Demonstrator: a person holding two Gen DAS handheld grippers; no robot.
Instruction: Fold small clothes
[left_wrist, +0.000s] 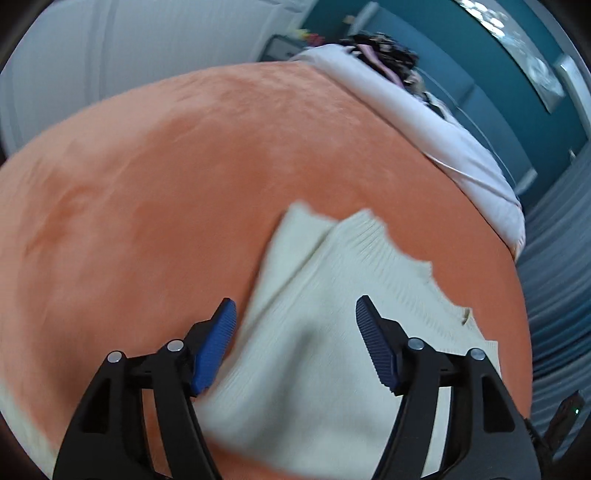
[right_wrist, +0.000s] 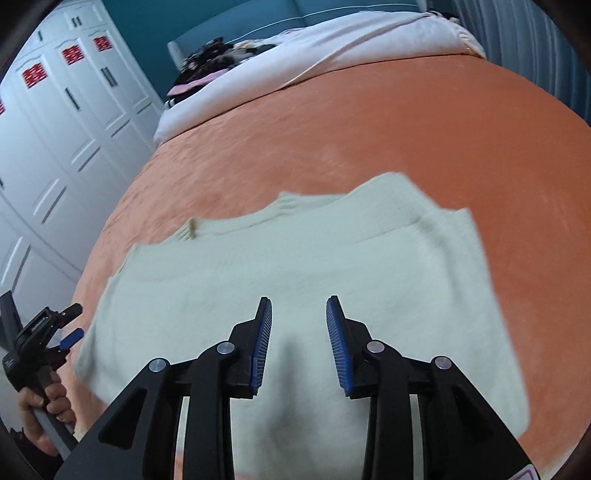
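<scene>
A cream knitted garment (left_wrist: 332, 295) lies flat on the orange bedspread (left_wrist: 166, 184), with one part folded over on itself. My left gripper (left_wrist: 295, 306) is open and empty, hovering just above the garment's left edge. In the right wrist view the same garment (right_wrist: 295, 258) spreads wide across the bedspread (right_wrist: 406, 129). My right gripper (right_wrist: 299, 302) is open and empty above the garment's near middle. The left gripper (right_wrist: 70, 325) also shows at the far left of that view, held by a hand beside the garment's edge.
A white duvet (right_wrist: 295, 55) and a dark pile of clothes (right_wrist: 214, 55) lie at the head of the bed. White wardrobe doors (right_wrist: 55, 129) stand to one side. A teal wall (left_wrist: 480, 74) and grey curtain (left_wrist: 554, 277) are on the other.
</scene>
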